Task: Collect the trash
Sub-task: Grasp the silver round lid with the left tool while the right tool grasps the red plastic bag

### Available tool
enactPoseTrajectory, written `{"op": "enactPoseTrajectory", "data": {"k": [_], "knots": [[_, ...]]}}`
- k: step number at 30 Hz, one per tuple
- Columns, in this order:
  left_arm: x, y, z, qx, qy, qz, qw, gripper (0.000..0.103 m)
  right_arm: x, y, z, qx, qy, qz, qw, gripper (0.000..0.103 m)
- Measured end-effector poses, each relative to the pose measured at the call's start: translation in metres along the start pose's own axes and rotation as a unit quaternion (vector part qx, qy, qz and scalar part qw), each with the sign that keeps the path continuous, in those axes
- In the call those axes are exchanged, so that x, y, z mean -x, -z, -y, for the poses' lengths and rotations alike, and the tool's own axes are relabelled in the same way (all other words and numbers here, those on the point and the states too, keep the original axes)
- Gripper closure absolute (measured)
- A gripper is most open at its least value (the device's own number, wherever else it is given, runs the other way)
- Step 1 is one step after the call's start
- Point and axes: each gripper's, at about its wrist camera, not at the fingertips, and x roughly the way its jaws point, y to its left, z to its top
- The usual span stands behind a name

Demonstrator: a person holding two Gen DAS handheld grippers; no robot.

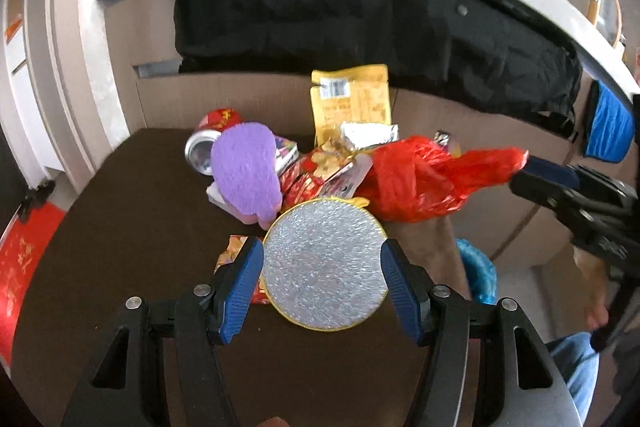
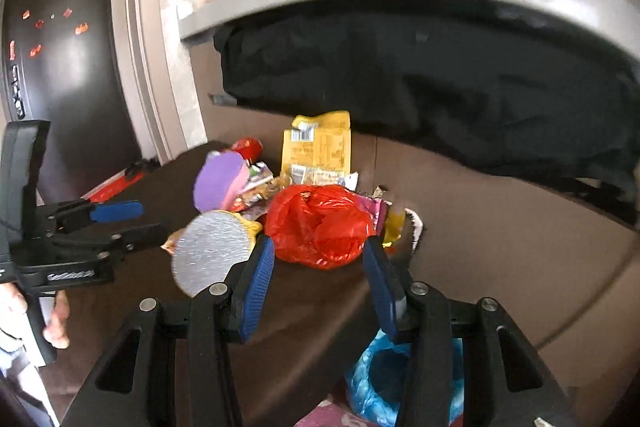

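While trash crowds the dark table (image 1: 100,227), frame centre:
Purple sponge (image 1: 246,173): left of centre, beside a tipped can (image 1: 200,151).
Silver disc (image 1: 324,265): lower centre, between the left hand-held gripper (image 1: 322,267) pads, which stand apart (contact unclear).
Red plastic bag (image 2: 320,225): centre right, beyond the spread right hand-held gripper (image 2: 320,267).
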Motion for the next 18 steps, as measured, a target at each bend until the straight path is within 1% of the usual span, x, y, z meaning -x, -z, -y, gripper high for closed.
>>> {"op": "enactPoseTrajectory", "data": {"k": [2,4,5,6,8,11,13,14,16,17,18], "knots": [[-0.009,0.001,-0.005,0.009,0.003,-0.008,0.9999,0.042,-0.026,-0.003,0.007,-0.004,0.009,-0.015,1.000,0.060],[-0.017,0.003,-0.011,0.022,0.005,-0.017,0.9996,0.042,-0.049,-0.005,0.013,-0.012,0.006,-0.034,0.999,0.059],[-0.020,0.004,-0.013,0.024,0.001,-0.020,0.9995,0.042,-0.064,-0.006,0.015,-0.017,0.005,-0.050,0.999,0.061],[-0.022,0.005,-0.015,0.021,-0.005,-0.023,0.9995,0.042,-0.075,-0.007,0.017,-0.022,0.001,-0.062,0.998,0.065],[-0.026,0.009,-0.017,0.016,-0.016,-0.026,0.9994,0.042,-0.096,-0.009,0.018,-0.033,-0.005,-0.076,0.997,0.067],[-0.032,0.014,-0.021,0.019,-0.008,-0.034,0.9992,0.042,-0.109,-0.017,0.020,-0.039,-0.010,-0.067,0.997,0.068],[-0.033,0.016,-0.022,0.021,-0.007,-0.037,0.9991,0.042,-0.115,-0.026,0.020,-0.042,-0.015,-0.057,0.997,0.072],[-0.033,0.018,-0.022,0.020,-0.008,-0.037,0.9991,0.042,-0.118,-0.030,0.020,-0.044,-0.020,-0.054,0.997,0.077],[-0.034,0.019,-0.024,0.020,-0.011,-0.036,0.9991,0.042,-0.126,-0.040,0.018,-0.043,-0.029,-0.057,0.997,0.082],[-0.033,0.019,-0.025,0.021,-0.014,-0.035,0.9991,0.042,-0.131,-0.047,0.015,-0.038,-0.036,-0.056,0.997,0.088],[-0.033,0.019,-0.028,0.023,-0.017,-0.034,0.9990,0.042,-0.133,-0.053,0.010,-0.030,-0.044,-0.056,0.997,0.089]]}}
